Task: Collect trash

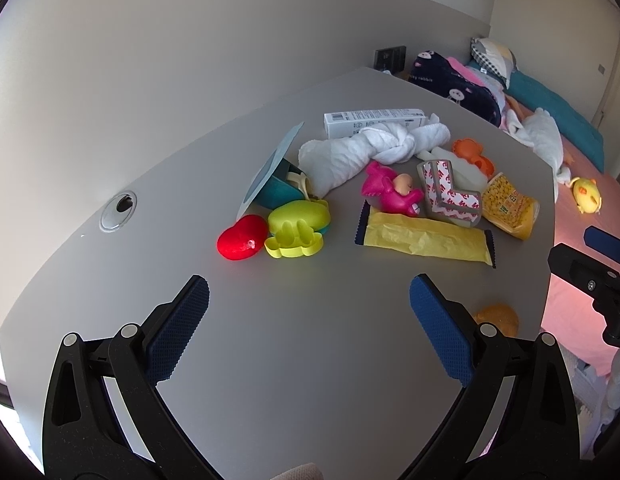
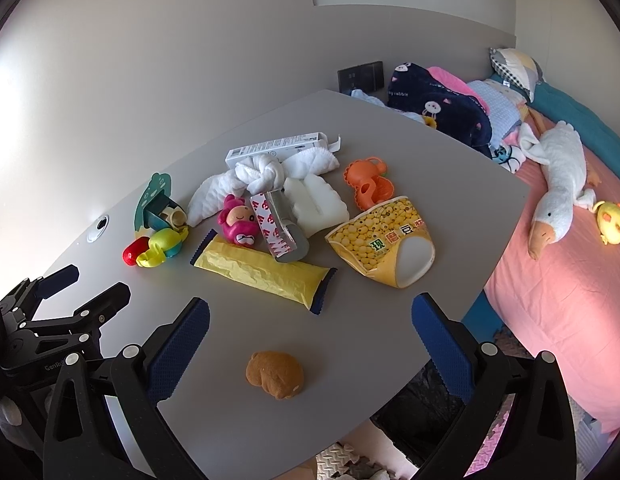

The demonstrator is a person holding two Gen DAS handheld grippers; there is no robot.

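Both tongs hover over the grey table [image 2: 390, 140] with jaws spread wide and nothing between them. The right gripper [image 2: 310, 320] hangs above a small brown plush lump [image 2: 275, 374] near the table's front edge. The left gripper [image 1: 309, 296] sits further left, over bare tabletop. Just beyond them lies the trash: a long yellow wrapper [image 2: 262, 274] with dark serrated ends and, to its right, a yellow corn snack bag [image 2: 384, 242], apart from the wrapper. A roll of printed adhesive strip [image 2: 280, 226] rests touching the wrapper's far edge. Behind are a pink doll [image 2: 240, 222], a knotted white towel [image 2: 262, 174], an orange toy [image 2: 368, 186] and a white carton [image 2: 276, 146].
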